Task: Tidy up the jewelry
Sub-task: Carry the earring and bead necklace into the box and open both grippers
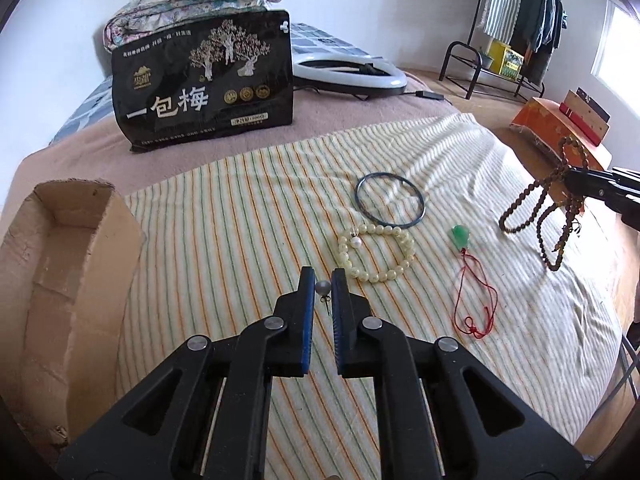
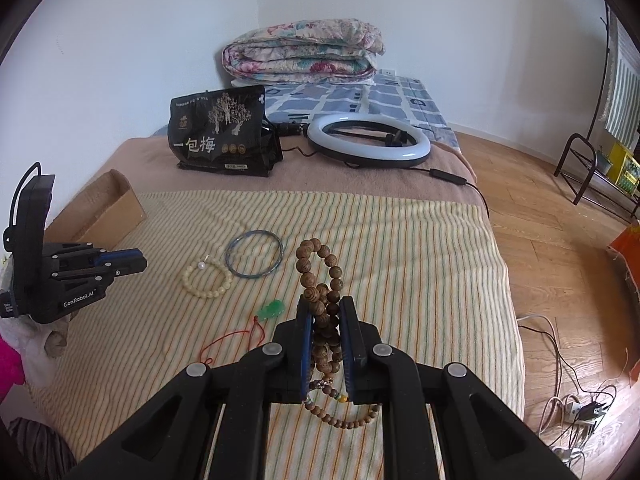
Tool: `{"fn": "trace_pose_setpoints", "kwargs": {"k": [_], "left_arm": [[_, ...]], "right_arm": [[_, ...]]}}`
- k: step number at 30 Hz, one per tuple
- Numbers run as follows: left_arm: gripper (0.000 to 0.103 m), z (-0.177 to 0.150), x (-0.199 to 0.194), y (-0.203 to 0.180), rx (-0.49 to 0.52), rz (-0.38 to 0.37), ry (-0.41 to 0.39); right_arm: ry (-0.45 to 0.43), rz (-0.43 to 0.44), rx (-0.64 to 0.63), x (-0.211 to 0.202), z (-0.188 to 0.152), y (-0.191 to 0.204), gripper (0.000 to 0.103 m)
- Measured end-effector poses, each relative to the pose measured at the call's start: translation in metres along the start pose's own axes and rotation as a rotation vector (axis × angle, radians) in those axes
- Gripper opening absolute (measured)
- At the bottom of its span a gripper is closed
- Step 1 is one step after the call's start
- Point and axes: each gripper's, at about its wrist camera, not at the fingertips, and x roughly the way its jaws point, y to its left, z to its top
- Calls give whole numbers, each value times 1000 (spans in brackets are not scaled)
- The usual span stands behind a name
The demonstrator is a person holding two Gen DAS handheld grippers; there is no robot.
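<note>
Right wrist, right claw (image 2: 326,308) clamping wooden beads (image 2: 320,280), left claw (image 1: 322,280) around earring (image 1: 322,289)

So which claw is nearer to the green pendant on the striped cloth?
Left, probably. The left claw sits low over the cloth, past the cream bracelet from the green pendant. The right claw is raised clear of it, clamping the brown beads.

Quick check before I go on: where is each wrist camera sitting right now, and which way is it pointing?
Left wrist: low over the striped cloth, facing the black bag; its own left gripper brackets a grey pearl earring.
Right wrist: over the cloth's near edge, facing the folded quilt; its right gripper clamps wooden beads.
Shared: bangle, cream bracelet, green pendant, cardboard box, ring light.
</note>
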Motion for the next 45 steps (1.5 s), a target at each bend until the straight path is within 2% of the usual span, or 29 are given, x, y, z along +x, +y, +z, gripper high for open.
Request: {"fn": "trace_pose_setpoints", "kwargs": {"k": [12,23,35,45], "left_arm": [[6,11,-89,16,-4,-10,-125],[6,4,-140,54,-29,27,-184],[6,-8,-176,121,-83,101,-218],[6,-21,-182,172,-127,151,-210]], "right_arm": [[-90,6,-54,-58,32,40,11],[-139,28,-115,-82,59,94,11],[-179,117,-170,-81,94,168,11],[-190,193,-236,-59,125,235,11]]}}
